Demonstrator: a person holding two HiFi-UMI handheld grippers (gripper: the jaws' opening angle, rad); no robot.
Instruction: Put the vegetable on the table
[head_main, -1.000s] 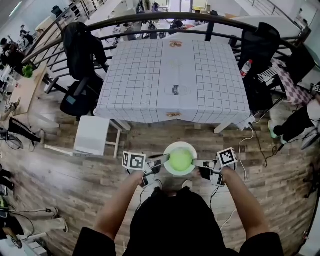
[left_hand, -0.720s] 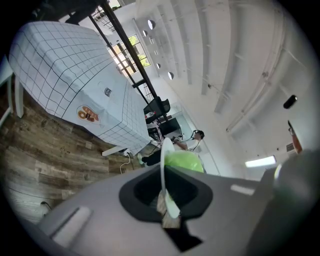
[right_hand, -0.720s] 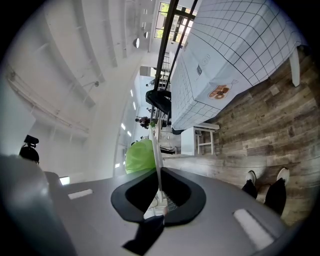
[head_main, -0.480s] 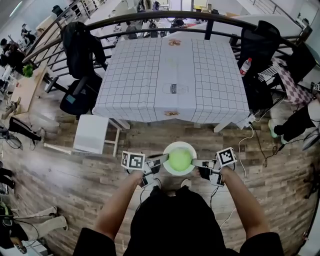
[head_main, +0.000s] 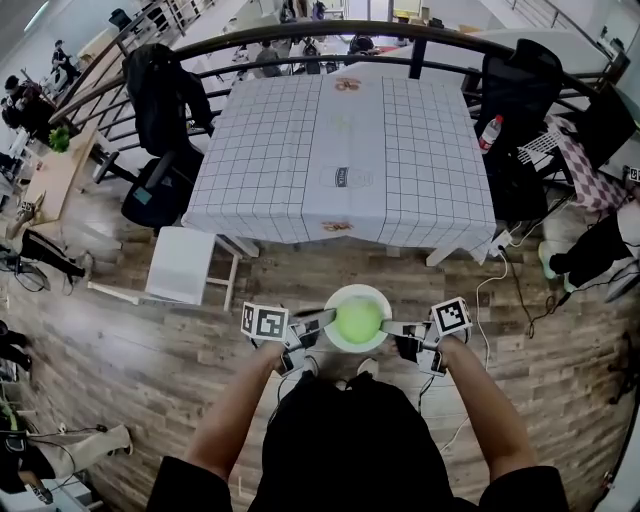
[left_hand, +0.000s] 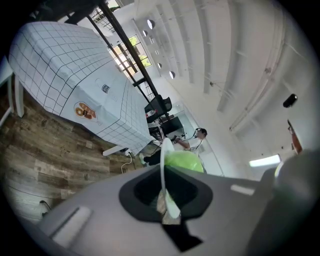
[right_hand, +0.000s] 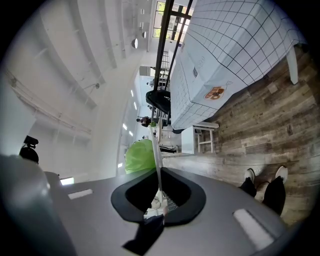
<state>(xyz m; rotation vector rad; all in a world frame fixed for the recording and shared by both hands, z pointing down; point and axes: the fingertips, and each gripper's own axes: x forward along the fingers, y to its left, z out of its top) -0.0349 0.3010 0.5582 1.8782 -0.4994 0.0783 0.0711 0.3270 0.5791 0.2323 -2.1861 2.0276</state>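
I am pinching the white plate (head_main: 360, 291) by its rim from both sides: my left hand-held gripper (head_main: 322, 319) and my right hand-held gripper (head_main: 392, 326) are each clamping one edge. The green vegetable (head_main: 359, 320) is sitting on the plate, over the wooden floor (head_main: 150, 350), well short of the desk (head_main: 340, 150).

This looks like an open-plan office or lab, perhaps on a mezzanine. A curved black metal railing (head_main: 300, 35) edges the brown wood-plank floor (head_main: 130, 340), and a person (left_hand: 199, 135) is working further off. Black swivel office chairs (head_main: 160, 110) flank a square desk (head_main: 340, 150) under a white grid-lined cloth, and a loose white cable (head_main: 480, 295) trails over the planks.
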